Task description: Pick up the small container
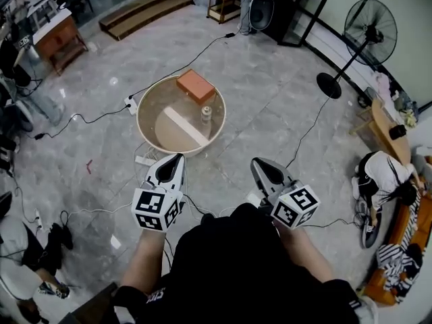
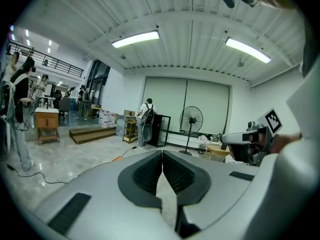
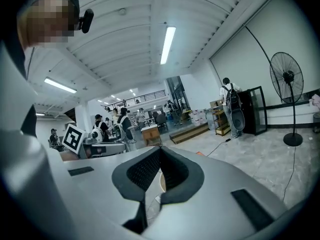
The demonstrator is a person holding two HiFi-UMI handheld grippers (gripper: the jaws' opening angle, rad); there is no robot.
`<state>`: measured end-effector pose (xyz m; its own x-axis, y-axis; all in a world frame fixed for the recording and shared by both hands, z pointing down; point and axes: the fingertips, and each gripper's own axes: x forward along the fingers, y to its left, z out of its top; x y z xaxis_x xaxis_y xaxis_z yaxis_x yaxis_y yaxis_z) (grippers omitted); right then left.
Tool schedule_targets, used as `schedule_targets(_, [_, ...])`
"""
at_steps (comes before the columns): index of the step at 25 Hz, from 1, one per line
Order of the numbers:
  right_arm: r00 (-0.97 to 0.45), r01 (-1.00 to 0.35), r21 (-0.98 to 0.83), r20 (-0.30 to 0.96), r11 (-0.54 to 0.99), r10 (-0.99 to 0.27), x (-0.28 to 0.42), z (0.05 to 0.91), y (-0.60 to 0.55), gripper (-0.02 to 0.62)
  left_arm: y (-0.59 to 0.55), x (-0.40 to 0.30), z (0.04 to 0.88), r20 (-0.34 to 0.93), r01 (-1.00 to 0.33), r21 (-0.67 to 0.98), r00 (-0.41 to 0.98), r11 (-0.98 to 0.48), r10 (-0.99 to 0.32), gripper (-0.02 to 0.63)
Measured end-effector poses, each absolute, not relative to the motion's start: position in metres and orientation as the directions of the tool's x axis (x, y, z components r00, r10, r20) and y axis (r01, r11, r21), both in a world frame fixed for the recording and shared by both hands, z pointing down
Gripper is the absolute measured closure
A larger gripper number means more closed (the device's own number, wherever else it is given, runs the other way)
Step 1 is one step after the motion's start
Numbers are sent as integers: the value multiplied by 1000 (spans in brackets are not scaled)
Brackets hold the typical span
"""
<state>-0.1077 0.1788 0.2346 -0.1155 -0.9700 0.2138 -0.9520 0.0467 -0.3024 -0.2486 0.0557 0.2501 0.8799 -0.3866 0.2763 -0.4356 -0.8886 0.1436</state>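
The small container [image 1: 206, 114], a pale little jar, stands upright on the round beige table [image 1: 152, 106], right of its middle. An orange-brown block [image 1: 196, 85] lies at the table's far edge, and a white strip [image 1: 185, 125] runs across the top. My left gripper [image 1: 179, 156] hovers at the table's near rim, shut with nothing in it. My right gripper [image 1: 256, 161] hangs over the floor to the right of the table, also shut and empty. Both point level into the room, so the left gripper view [image 2: 162, 155] and the right gripper view [image 3: 160, 153] show closed pads.
Cables and a power strip [image 1: 130, 104] lie on the marble floor around the table. A standing fan [image 1: 368, 25] is at the back right, and a wooden desk [image 1: 59, 39] at the back left. A person [image 1: 381, 174] crouches at the right, and other people stand at the left edge.
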Motion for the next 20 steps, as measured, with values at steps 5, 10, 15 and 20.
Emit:
schedule_targets(5, [-128, -955, -290, 223, 60, -966, -103, 238, 156, 581, 41, -249, 268, 289, -452, 177, 873, -874, -393, 588])
schedule_targets(10, [-157, -948, -307, 221, 84, -963, -83, 250, 130, 581, 18, -233, 278, 306, -477, 171, 858, -862, -414, 588])
schedule_targets(15, [-183, -939, -326, 207, 109, -961, -37, 263, 103, 581, -5, -194, 288, 324, -511, 152, 834, -846, -446, 588])
schedule_targets(20, [-242, -923, -348, 204, 161, -948, 34, 277, 73, 581, -28, -132, 292, 335, -565, 132, 799, -814, -500, 588])
